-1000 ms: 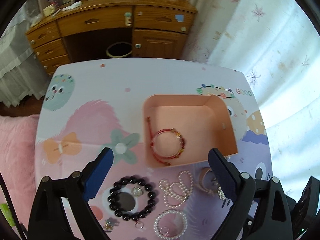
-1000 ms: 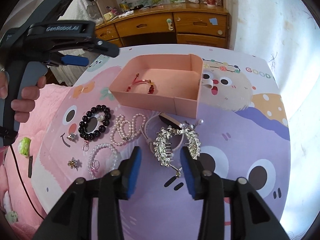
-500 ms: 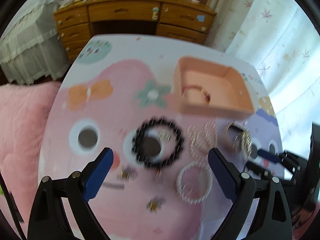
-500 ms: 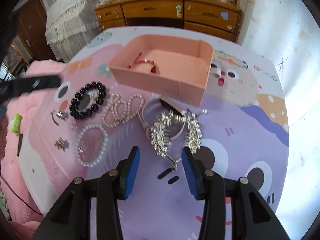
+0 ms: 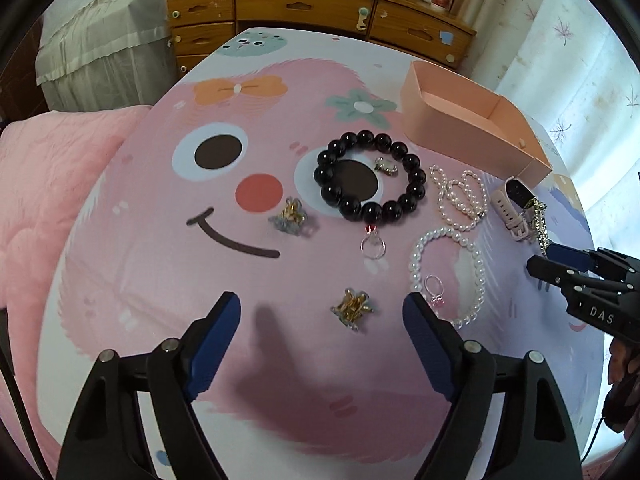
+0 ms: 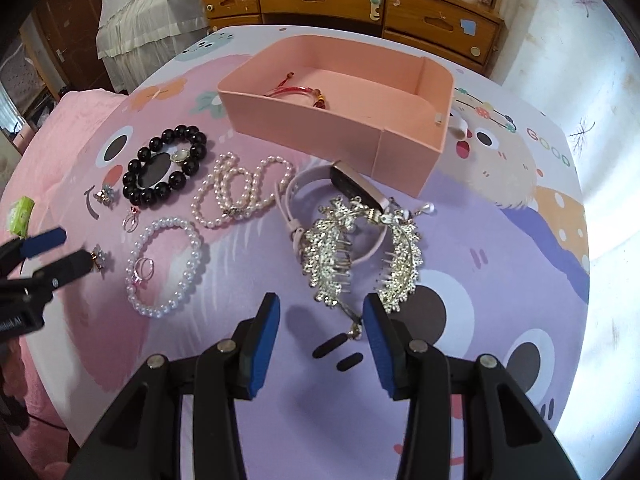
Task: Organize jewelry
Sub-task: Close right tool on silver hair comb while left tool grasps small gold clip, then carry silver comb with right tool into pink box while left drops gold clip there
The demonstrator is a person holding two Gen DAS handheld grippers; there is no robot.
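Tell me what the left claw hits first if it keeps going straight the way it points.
Most likely the small gold brooch: it lies on the tabletop just ahead, between the fingers of the left claw, whose jaws are closing with nothing gripped. Depth is uncertain.

— Where do my claws stand?

— My left claw (image 5: 321, 312) points steeply down, its jaws closing with nothing pressed between them. My right claw (image 6: 322, 312) also tilts steeply down, jaws partly apart and gripping nothing.

— Any hand showing?

— Only some fingers (image 5: 622, 364) behind the right claw's handle, at the frame's edge.
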